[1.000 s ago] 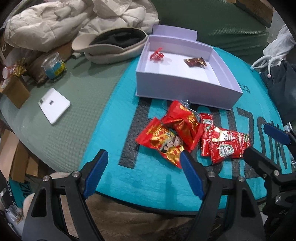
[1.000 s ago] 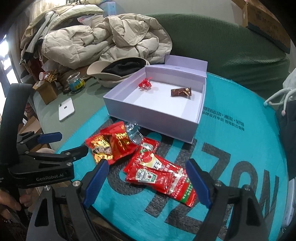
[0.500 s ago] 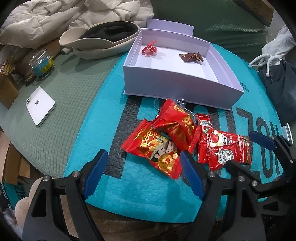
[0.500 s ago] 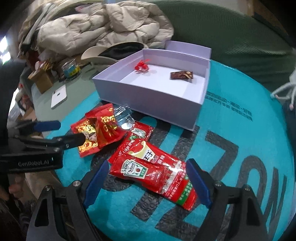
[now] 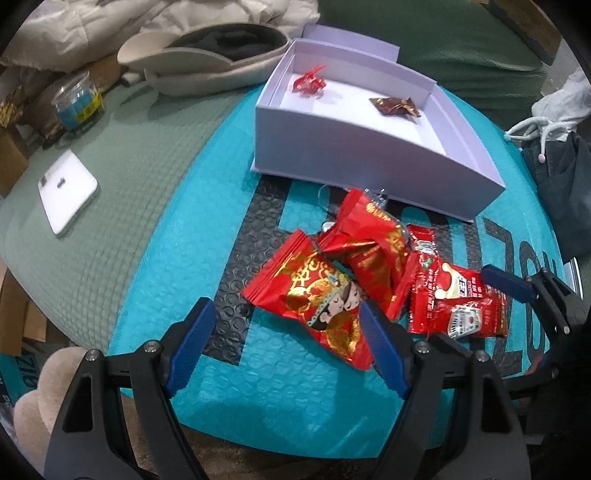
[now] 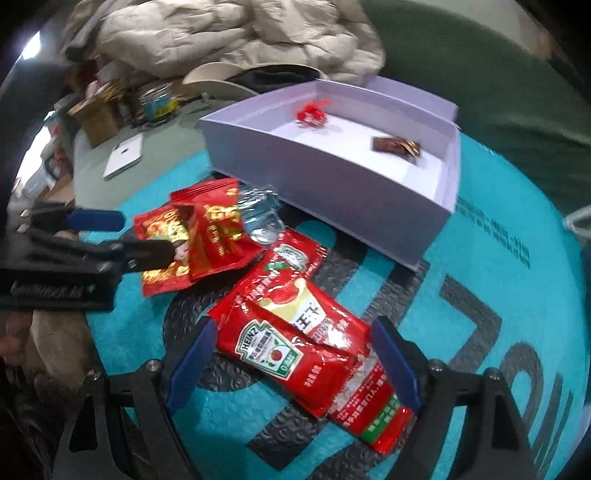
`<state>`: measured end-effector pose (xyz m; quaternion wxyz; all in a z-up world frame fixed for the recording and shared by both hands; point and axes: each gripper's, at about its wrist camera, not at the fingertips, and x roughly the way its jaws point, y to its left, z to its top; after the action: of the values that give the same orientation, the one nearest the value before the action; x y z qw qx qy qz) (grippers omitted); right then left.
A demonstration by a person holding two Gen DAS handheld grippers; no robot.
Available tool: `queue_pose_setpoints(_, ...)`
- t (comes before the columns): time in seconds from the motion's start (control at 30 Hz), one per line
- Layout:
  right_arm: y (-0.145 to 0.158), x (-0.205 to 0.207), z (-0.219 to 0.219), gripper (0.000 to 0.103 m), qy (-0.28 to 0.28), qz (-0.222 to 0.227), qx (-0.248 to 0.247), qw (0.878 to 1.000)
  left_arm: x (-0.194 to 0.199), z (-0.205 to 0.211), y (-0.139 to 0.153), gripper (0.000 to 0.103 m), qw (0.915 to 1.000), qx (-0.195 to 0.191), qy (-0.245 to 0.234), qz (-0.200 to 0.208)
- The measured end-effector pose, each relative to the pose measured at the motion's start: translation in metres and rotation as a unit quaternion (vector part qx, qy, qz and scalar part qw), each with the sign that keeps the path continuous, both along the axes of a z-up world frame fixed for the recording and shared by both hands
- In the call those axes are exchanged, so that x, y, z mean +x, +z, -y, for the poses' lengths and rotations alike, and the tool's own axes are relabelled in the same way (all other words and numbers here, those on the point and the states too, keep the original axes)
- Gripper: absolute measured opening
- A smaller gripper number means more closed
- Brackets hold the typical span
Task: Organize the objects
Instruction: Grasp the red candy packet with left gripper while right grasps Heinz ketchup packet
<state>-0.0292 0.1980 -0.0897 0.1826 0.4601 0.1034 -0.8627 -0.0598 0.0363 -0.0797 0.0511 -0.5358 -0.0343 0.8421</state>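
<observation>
A pile lies on the teal mat before a lavender box: two red snack packets, ketchup sachets and a clear wrapper. The box holds a red candy and a brown candy. My left gripper is open, its fingers astride the near snack packet. My right gripper is open, its fingers either side of the ketchup sachets.
A white phone, a small glass jar, a beige cap and a puffy jacket lie on the green cushion to the left and behind. Dark clothing sits at the right.
Both grippers have moved forward and down toward the pile. The left now straddles the snack packet and the right straddles the ketchup sachets. Nothing has been gripped.
</observation>
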Motion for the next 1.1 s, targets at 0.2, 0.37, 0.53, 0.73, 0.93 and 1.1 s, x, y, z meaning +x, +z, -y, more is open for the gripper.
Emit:
queue_pose_setpoints(0.2,0.006,-0.004,-0.004,0.016,0.003,-0.007,-0.010,1.000,-0.003,-0.001,-0.001,0.079,0.9999,0.014,0.002,0.000)
queue_pose_setpoints(0.37,0.007,-0.010,-0.014,0.016,-0.004,0.003,-0.037,0.999,-0.008,-0.002,-0.003,0.079,0.9998,0.019,0.007,0.001)
queue_pose_setpoints(0.53,0.009,-0.007,-0.018,0.029,-0.003,0.000,-0.032,0.999,-0.014,-0.013,-0.005,0.082,1.0000,0.000,-0.002,-0.006)
queue_pose_setpoints(0.73,0.020,0.003,-0.033,0.047,-0.021,-0.009,-0.054,0.998,-0.015,-0.016,-0.009,0.083,0.9997,-0.014,-0.009,-0.016)
queue_pose_setpoints(0.93,0.011,0.019,-0.028,0.051,-0.013,0.012,-0.036,0.999,-0.013,-0.007,-0.013,0.083,0.9991,-0.036,0.002,-0.024)
queue_pose_setpoints(1.1,0.006,0.031,-0.013,0.052,0.011,0.015,-0.010,1.000,-0.007,0.015,-0.012,0.083,0.9987,-0.028,0.036,-0.021)
